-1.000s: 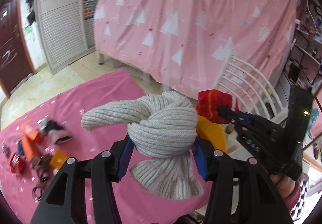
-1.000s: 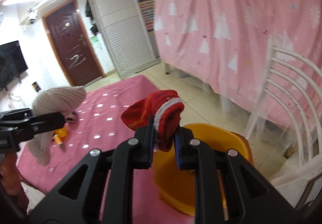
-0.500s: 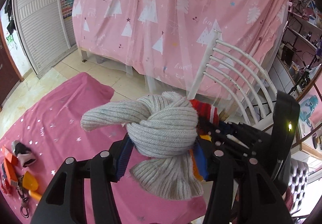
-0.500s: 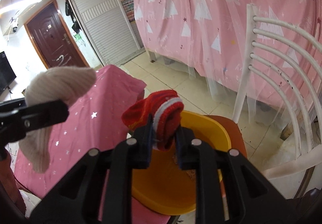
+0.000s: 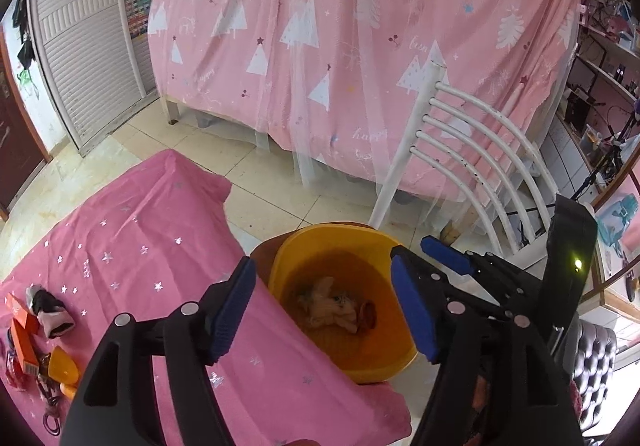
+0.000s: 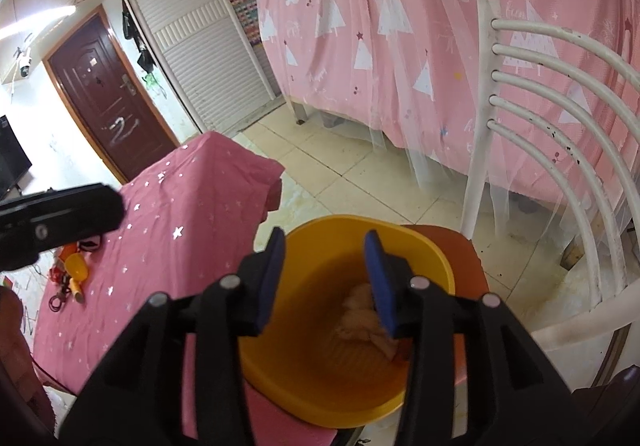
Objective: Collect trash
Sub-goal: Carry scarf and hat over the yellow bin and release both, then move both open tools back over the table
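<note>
Left wrist view: the left gripper (image 5: 322, 306) hangs over the orange bin (image 5: 320, 242), its blue-padded jaws opening with nothing between them. Down inside the bin lies a pale crumpled bundle (image 5: 330, 306), with something small and reddish (image 5: 368, 314) touching its right side. The bin stands on a red-brown seat, just beside the edge of the pink star-printed cloth (image 5: 140, 246). Right of the bin, the right gripper (image 5: 436, 260) reaches in over the rim, jaws apart and holding nothing. Well to the left of the bin, at the far side of the cloth, lies a scatter of small items (image 5: 44, 334): orange pieces, a dark and pink bundle, some rings. Behind the bin rises a white chair back (image 5: 472, 149), and beyond that hangs a pink tree-patterned sheet (image 5: 360, 25).

Right wrist view: the right gripper (image 6: 326, 270) points down into the orange bin (image 6: 332, 226), its jaws opening and empty. The pale bundle (image 6: 362, 318) rests at the bottom of the bin, partly hidden behind the right pad. Left of the bin, the left gripper (image 6: 60, 219) shows only as a dark bar over the pink cloth (image 6: 192, 213); its jaws cannot be judged here. The white chair back (image 6: 540, 113) stands to the right of the bin.
</note>
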